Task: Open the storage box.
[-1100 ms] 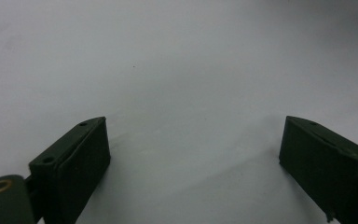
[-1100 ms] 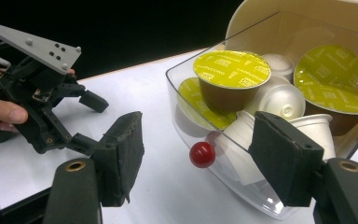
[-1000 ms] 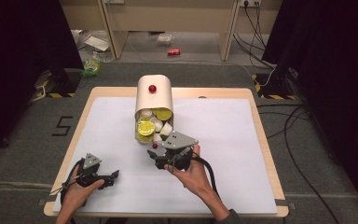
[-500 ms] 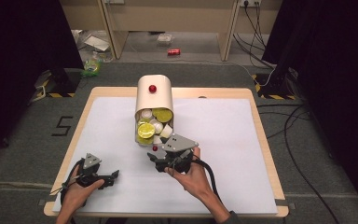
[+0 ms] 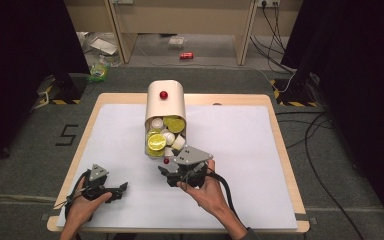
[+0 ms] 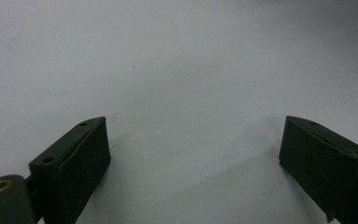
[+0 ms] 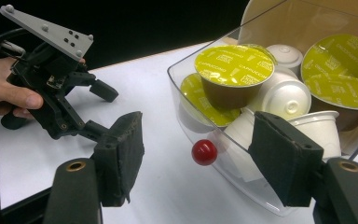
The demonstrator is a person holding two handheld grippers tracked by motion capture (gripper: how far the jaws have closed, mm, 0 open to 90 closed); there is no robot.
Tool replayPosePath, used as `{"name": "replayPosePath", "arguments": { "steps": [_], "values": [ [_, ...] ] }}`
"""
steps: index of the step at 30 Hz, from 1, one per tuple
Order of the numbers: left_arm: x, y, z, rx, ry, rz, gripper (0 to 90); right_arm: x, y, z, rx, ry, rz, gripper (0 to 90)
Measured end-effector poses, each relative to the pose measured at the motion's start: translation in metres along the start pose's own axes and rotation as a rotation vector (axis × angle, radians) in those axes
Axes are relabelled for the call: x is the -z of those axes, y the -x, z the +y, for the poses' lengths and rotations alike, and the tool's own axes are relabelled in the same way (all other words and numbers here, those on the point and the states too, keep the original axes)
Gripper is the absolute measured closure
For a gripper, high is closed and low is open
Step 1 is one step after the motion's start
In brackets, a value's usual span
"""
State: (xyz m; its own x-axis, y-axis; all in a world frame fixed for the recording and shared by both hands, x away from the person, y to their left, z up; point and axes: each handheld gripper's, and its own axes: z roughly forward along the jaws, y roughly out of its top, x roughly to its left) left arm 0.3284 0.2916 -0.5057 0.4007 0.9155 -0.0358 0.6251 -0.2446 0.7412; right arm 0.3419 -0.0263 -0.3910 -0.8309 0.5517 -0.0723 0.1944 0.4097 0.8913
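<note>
left gripper: black body, 2 flat black jaws, a brass ring by one jaw
right gripper: black, 2 thick jaws with rough pads
top plates: grey, 3 corners, small screw holes
cables: black, looped
arms: bare, no sleeves

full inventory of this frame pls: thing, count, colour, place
capsule dispenser: 1, cream shell, clear drawer facing the person, table centre
red knob on top: 1, red, on the shell
red drawer knob: 1, red, on the drawer front, between the right gripper's jaws but untouched
coffee capsules: several, count unclear; yellow-green lids and white pods, in the drawer
table: 1, wood edge, white sheet on top
red can: 1, red, floor beyond the table
cables: several, black, floor at right
left gripper: 1, black, near left of the table, jaws open over bare sheet
right gripper: 1, black, at the drawer front, jaws partly open
</note>
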Motion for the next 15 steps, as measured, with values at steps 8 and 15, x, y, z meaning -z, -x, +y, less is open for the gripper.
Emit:
{"name": "replayPosePath", "arguments": {
  "steps": [8, 15],
  "values": [
    [0.0, -0.0001, 0.0, 0.0, 0.0, 0.0, 7.7, 0.0007, 0.0003, 0.0012, -0.02, 0.03, -0.004, 36.4],
    [0.0, -0.0001, 0.0, 0.0, 0.0, 0.0, 7.7, 0.0003, 0.0041, 0.003, -0.037, 0.062, -0.034, 35.5]
  ]
}}
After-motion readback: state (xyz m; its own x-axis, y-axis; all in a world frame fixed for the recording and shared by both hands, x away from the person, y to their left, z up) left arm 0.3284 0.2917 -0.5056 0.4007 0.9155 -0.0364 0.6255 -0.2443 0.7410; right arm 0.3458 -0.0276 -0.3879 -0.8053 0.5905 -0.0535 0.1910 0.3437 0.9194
